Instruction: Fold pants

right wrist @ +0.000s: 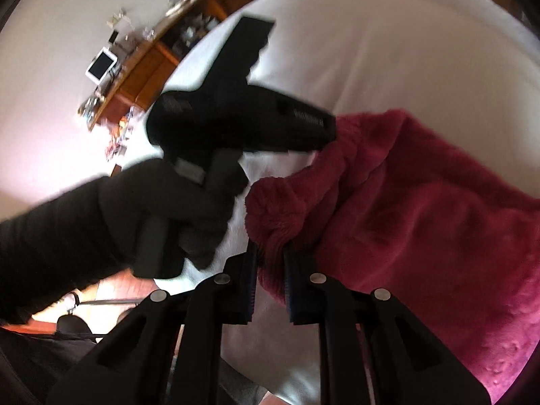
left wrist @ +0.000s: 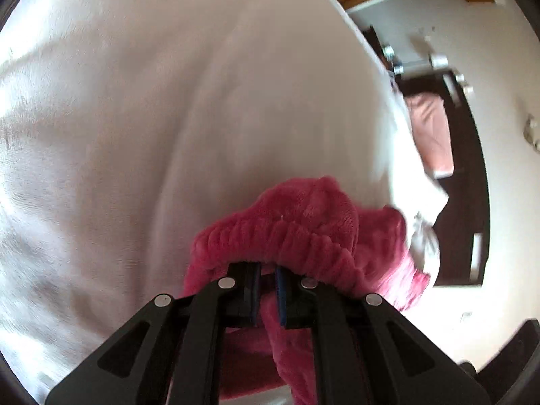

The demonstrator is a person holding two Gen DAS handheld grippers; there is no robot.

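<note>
Fluffy magenta pants (left wrist: 303,222) hang above a white blanket (left wrist: 168,118). My left gripper (left wrist: 268,287) is shut on the ribbed elastic waistband, with fabric bunched between its pads. In the right wrist view the pants (right wrist: 422,219) spread to the right over the white blanket (right wrist: 388,50). My right gripper (right wrist: 270,280) is shut on another part of the waistband edge. The left gripper's black body (right wrist: 236,118), held by a black-gloved hand (right wrist: 162,209), bites the waistband further along at centre.
A dark wooden bed frame (left wrist: 469,175) with a pink cloth (left wrist: 432,135) runs along the right. A wooden desk (right wrist: 145,67) with a small screen and clutter stands by the wall. Wooden floor and a chair base (right wrist: 101,300) show below.
</note>
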